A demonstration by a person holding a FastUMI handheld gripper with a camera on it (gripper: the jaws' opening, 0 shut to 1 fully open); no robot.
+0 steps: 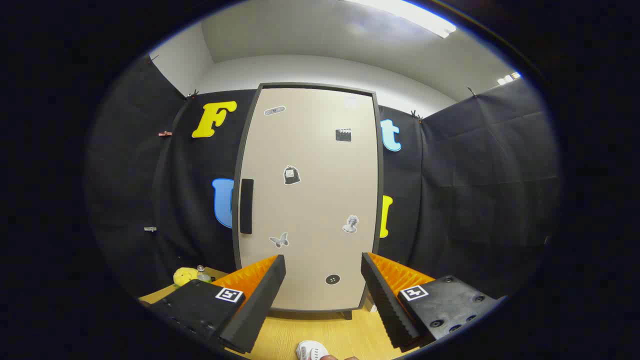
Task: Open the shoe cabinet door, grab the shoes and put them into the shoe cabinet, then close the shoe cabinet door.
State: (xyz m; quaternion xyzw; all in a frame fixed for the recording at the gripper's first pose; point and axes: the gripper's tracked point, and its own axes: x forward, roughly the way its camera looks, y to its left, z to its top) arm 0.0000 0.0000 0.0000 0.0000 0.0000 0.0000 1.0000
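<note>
Claw agape, facing cab. door

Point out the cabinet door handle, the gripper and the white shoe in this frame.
cabinet door handle (246, 206), gripper view, middle of the dark vertical bar on the closed door.
gripper (323, 270), gripper view, open gap midway between its fingertips.
white shoe (311, 351), gripper view, visible top, on the wooden floor between the fingers.

No word, number or brand can be read. The shoe cabinet door bears small picture stickers only: a clapperboard, a bag, a bust, a butterfly, and an oval sticker whose print is too small to read. The spread fingers of the gripper each carry a square coded marker.
</note>
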